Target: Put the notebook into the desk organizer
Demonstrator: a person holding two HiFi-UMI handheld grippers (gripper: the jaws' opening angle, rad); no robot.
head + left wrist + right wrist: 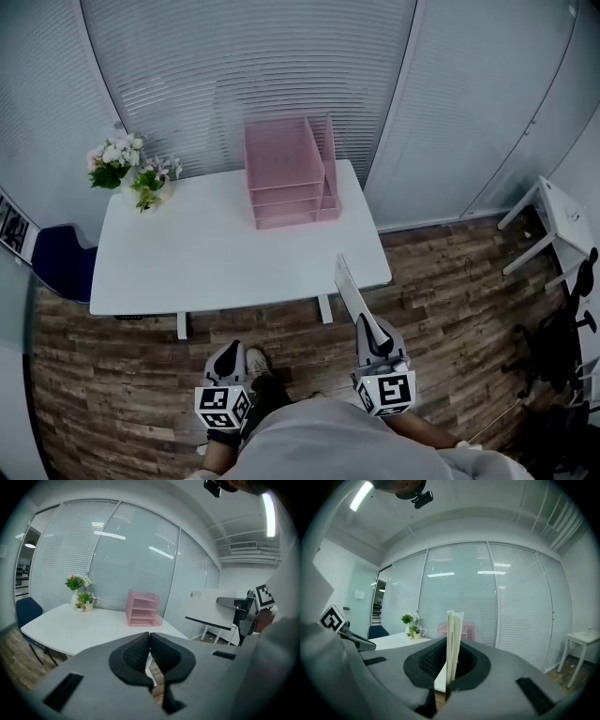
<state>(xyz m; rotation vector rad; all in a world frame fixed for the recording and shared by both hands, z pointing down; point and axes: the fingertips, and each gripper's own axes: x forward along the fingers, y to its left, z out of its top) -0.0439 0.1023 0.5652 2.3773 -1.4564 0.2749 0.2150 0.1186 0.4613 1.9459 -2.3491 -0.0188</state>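
My right gripper (367, 328) is shut on a thin white notebook (351, 291), which stands on edge and sticks forward over the table's near right corner. In the right gripper view the notebook (453, 641) rises upright between the black pads. The pink mesh desk organizer (291, 172) with stacked shelves stands at the back of the white table (206, 253); it also shows in the left gripper view as the organizer (142, 609). My left gripper (230, 354) hangs below the table's front edge, shut and empty, and its pads (161, 651) meet.
A vase of flowers (131, 173) stands at the table's back left corner. A blue chair (58, 262) is left of the table. A white side table (558, 225) and a black chair base (558, 347) are at the right. Glass walls with blinds lie behind.
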